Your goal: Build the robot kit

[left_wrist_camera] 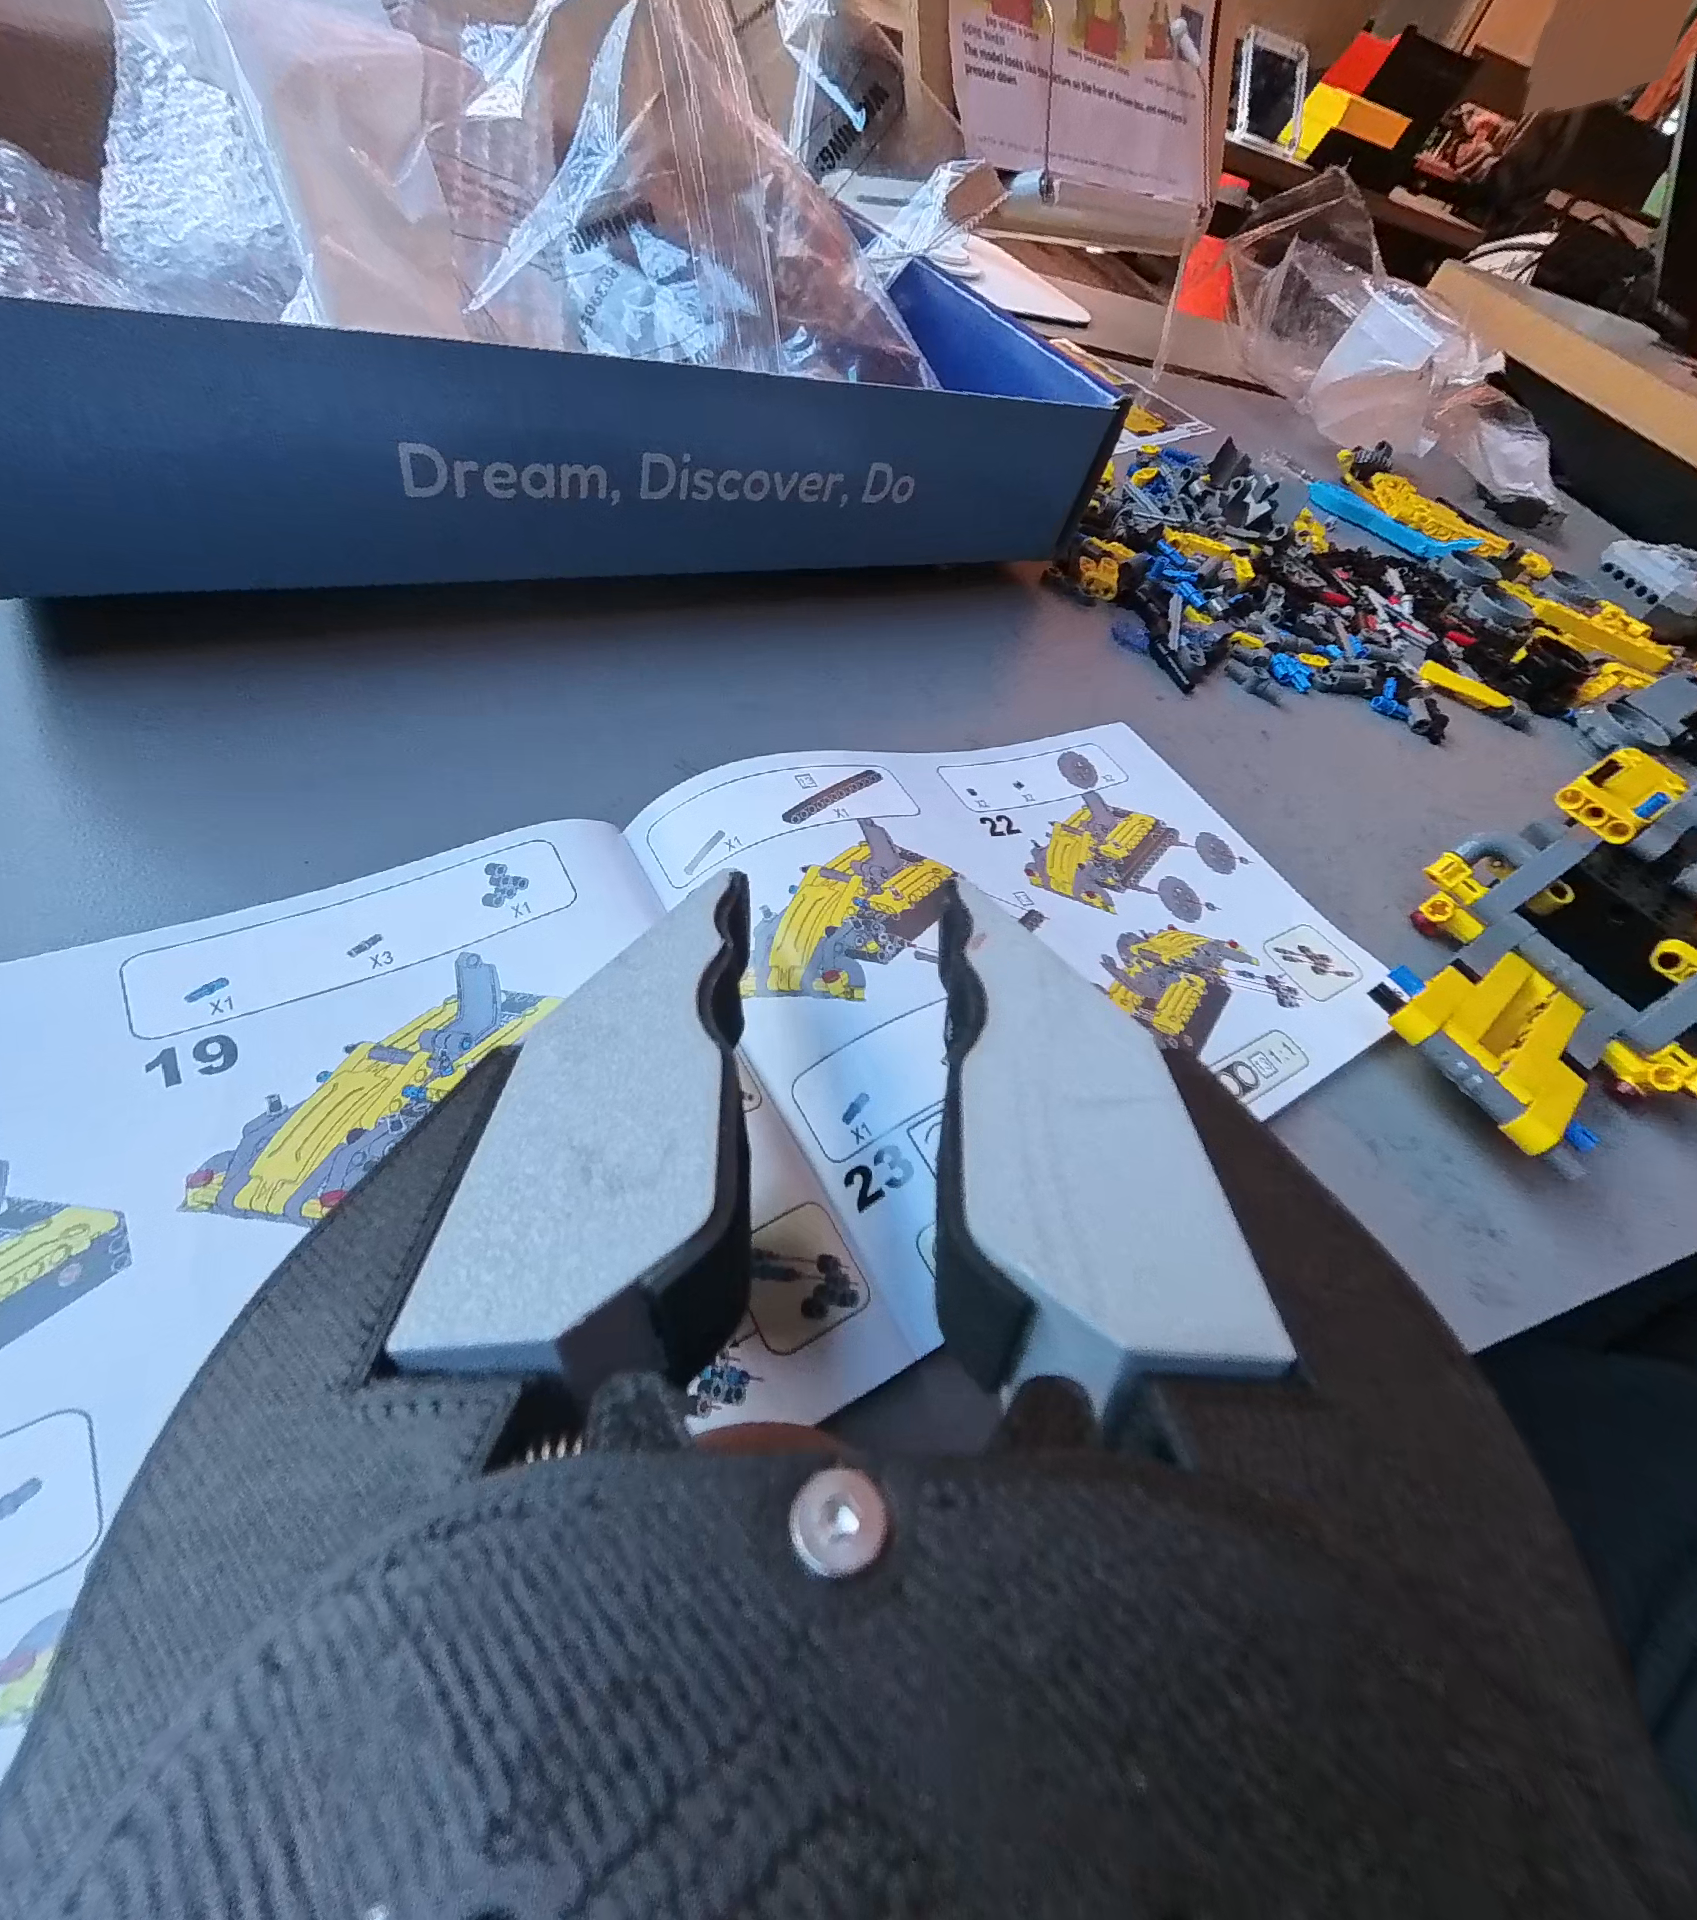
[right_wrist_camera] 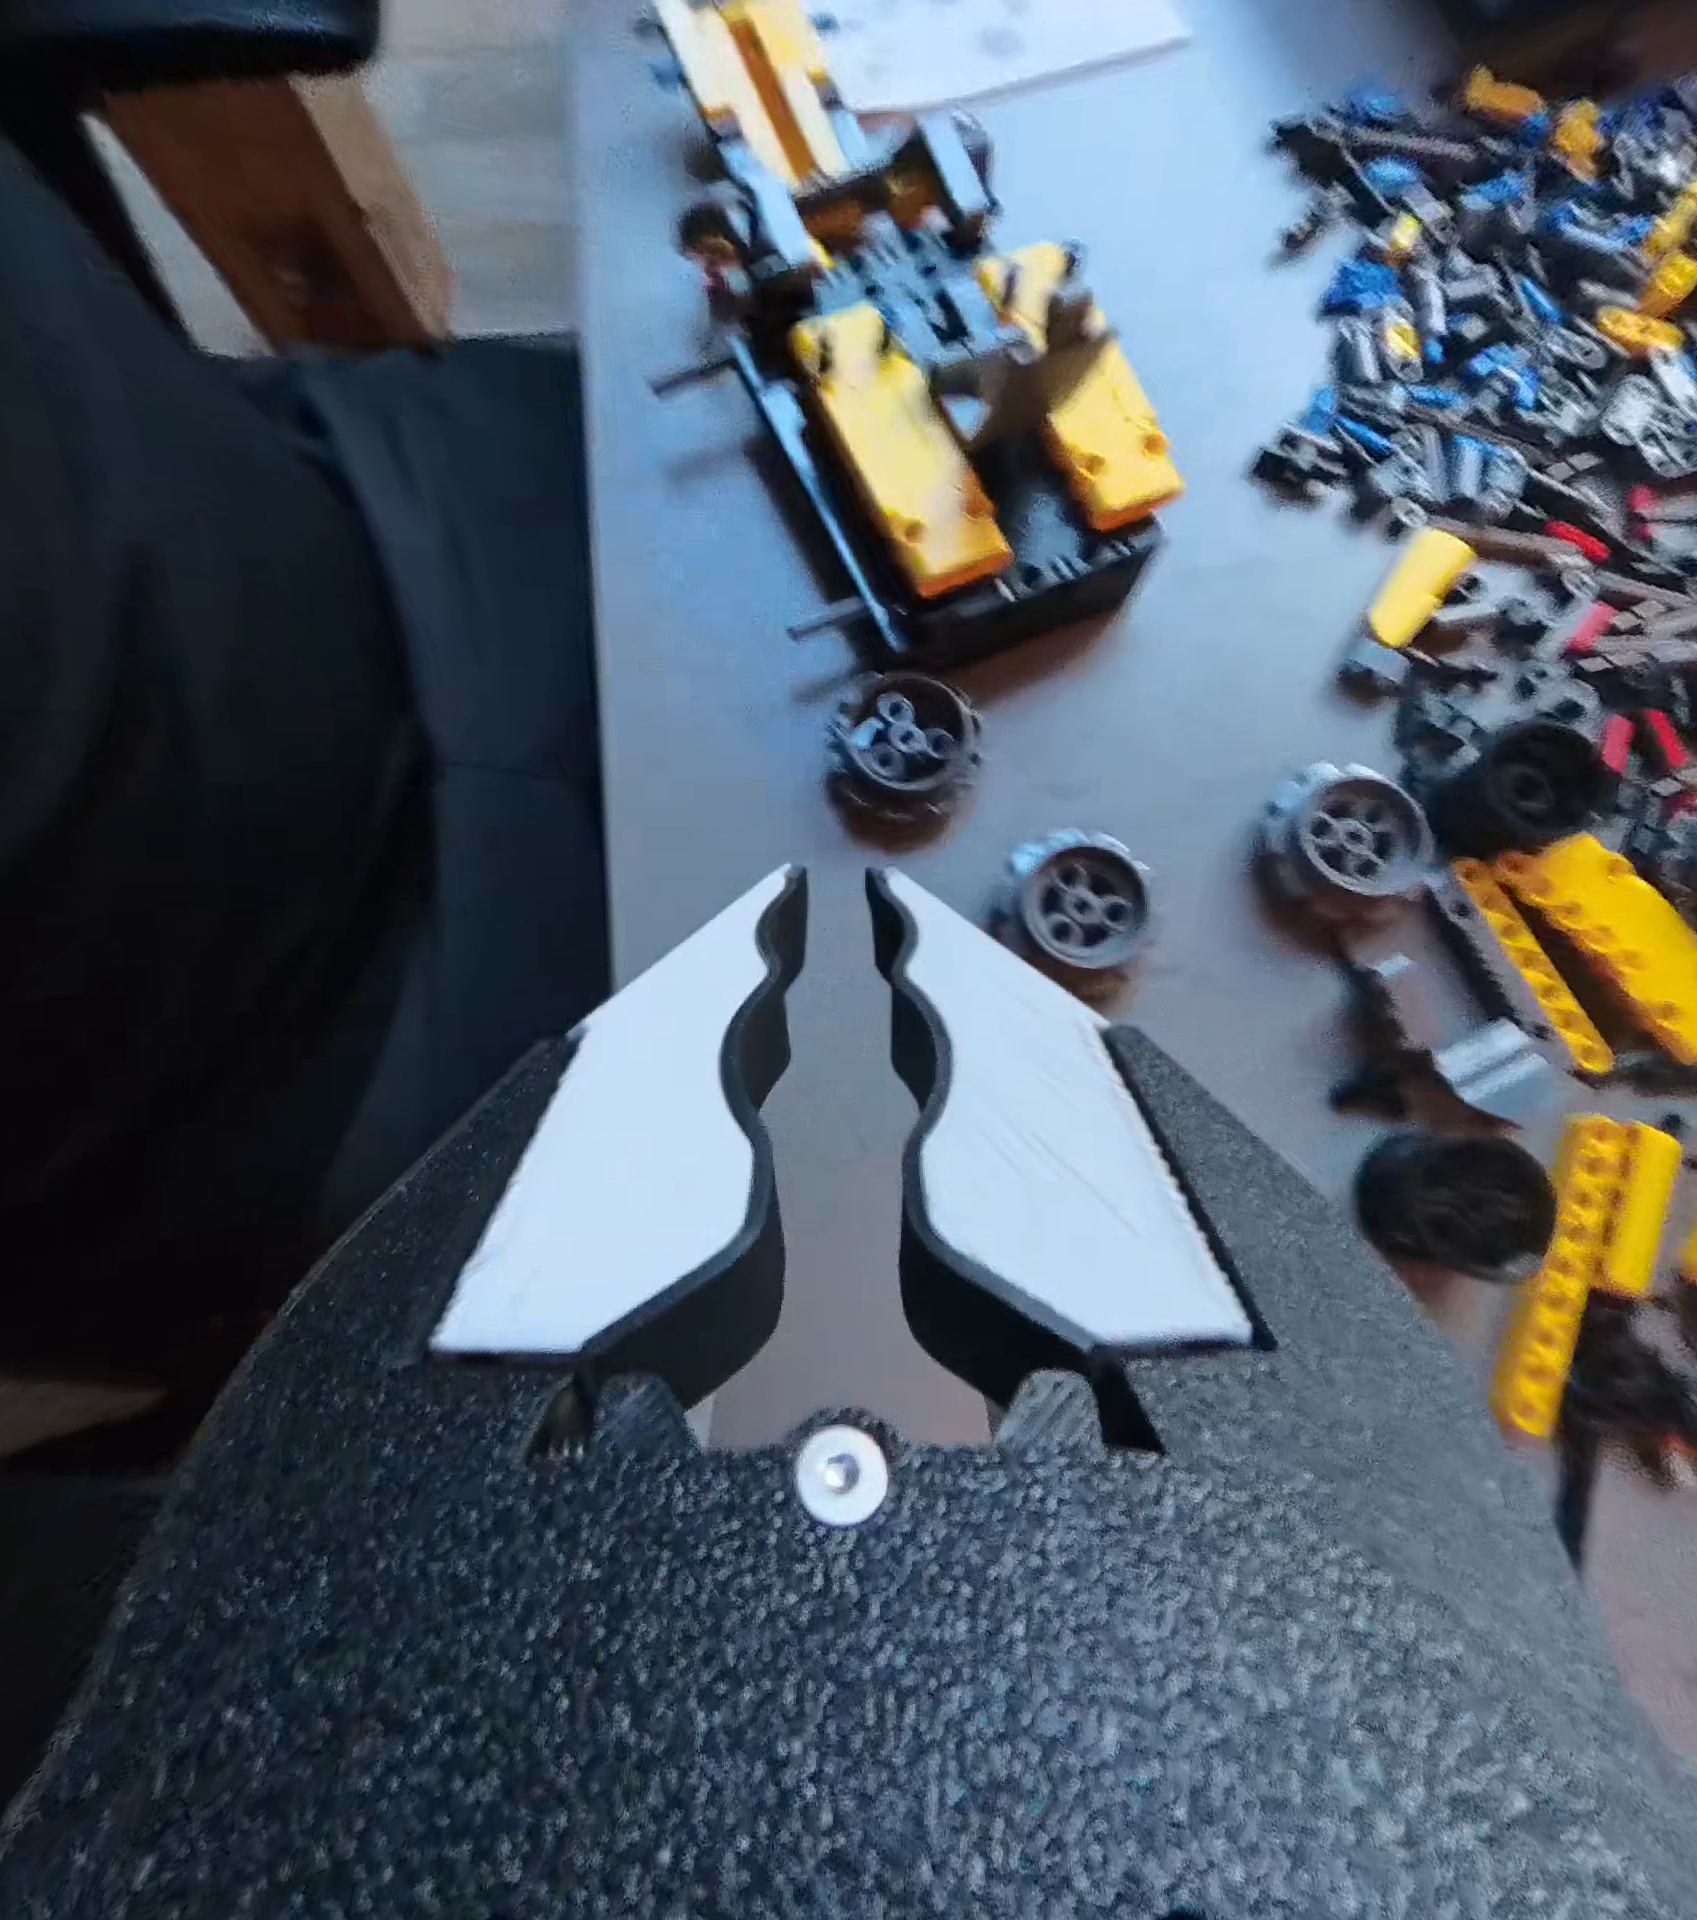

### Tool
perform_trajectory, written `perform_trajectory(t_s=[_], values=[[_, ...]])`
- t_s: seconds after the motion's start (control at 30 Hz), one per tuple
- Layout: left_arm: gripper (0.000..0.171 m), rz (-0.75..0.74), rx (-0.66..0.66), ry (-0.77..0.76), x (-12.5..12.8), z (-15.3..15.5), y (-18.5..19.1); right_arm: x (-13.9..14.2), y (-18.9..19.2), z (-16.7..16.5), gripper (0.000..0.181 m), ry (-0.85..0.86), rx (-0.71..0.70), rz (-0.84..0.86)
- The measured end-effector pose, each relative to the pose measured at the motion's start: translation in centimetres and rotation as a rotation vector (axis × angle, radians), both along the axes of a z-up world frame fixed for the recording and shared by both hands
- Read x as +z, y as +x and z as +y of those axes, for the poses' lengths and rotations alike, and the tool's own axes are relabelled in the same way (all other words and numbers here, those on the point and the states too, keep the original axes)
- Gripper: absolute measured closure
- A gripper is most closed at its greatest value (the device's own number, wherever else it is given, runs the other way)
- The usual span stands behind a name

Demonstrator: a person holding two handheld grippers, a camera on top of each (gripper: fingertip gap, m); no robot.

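Both grippers' fingers gape empty over a grey table (left_wrist_camera: 408, 727) strewn with loose bricks (left_wrist_camera: 1343, 613).

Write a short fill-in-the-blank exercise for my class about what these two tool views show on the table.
1. The left tool hovers open over an open instruction ____.
2. Behind the booklet stands a ____ cardboard box.
3. The right tool holds ____.
4. Nearest the right tool's tips lies a grey ____.

Answers: booklet; blue; nothing; wheel
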State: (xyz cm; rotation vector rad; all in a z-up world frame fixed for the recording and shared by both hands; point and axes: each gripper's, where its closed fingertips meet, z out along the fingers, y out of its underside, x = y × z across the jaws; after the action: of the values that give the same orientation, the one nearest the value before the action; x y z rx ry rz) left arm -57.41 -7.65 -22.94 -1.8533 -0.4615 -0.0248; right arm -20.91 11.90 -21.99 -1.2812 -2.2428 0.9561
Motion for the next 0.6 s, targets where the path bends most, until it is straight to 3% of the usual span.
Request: perform_trajectory(t_s=[0.17, 0.33, 0.43, 0.6], values=[[0.138, 0.011, 0.004, 0.013, 0.3, -0.1, 0.0, 1.1, -3.7, -1.8, 0.166, -0.030, -0.006, 0.095], [0.138, 0.054, 0.104, 0.144, 3.2, -1.5, -0.9, 1.6, -6.1, -3.6, 0.164, 0.018, 0.031, 0.134], [0.138, 0.087, 0.111, 0.190, 4.6, -2.2, -0.5, 0.9, -4.5, -1.4, 0.165, 0.065, -0.039, 0.081], [0.139, 0.125, 0.025, 0.177, 4.8, -1.3, 2.3, 0.6, -0.8, 4.6, 0.170, 0.130, -0.315, 0.061]])
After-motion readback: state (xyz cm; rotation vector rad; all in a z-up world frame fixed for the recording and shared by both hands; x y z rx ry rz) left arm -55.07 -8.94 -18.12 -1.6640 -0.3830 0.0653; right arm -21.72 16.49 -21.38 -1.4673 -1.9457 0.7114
